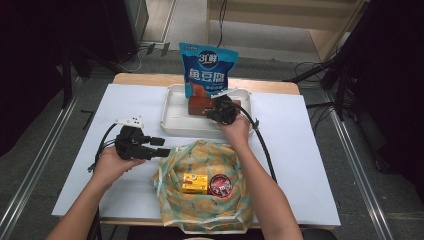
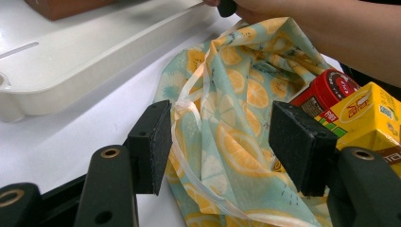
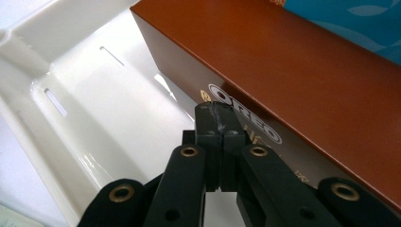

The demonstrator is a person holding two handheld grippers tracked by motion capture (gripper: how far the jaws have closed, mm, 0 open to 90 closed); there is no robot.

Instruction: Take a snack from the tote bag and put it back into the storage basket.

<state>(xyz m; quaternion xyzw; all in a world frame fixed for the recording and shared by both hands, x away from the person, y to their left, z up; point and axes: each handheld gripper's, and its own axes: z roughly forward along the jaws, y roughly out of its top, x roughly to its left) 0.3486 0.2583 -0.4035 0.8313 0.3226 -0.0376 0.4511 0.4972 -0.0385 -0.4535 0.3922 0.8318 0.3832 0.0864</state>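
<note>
Oreo box in the tray, right gripper closed beside it

Oreo box (image 3: 293, 80), brown and glossy, lay in the white tray (image 1: 175, 122) at the far middle of the surface (image 1: 295, 150), just in front of a blue snack pouch (image 1: 207, 67) that stood upright at the tray's back edge. In the high view the box (image 1: 199, 105) sat toward the tray's right half.

Right gripper (image 3: 220, 116) was at the box, jaws pressed fully together with nothing between them. Tips rested at or right against the box's printed side face, near the logo; actual contact could not be confirmed. From above, the right gripper (image 1: 220, 111) sat over the tray's right part, hand behind it.

Left gripper (image 2: 220, 142) stood wide open, holding nothing. Its pads (image 2: 161, 142) flanked the edge of a lemon-print cloth bag (image 2: 236, 132), with the bag's thin drawstring running between the jaws, untouched as far as could be seen. From above, the left gripper (image 1: 150, 147) lay low at the bag's (image 1: 200, 205) left edge, pointing right.

Bag sat open at the near middle of the surface. Inside: a yellow drink carton (image 1: 194, 183) and a red-lidded can (image 1: 220, 185), side by side and touching.
</note>
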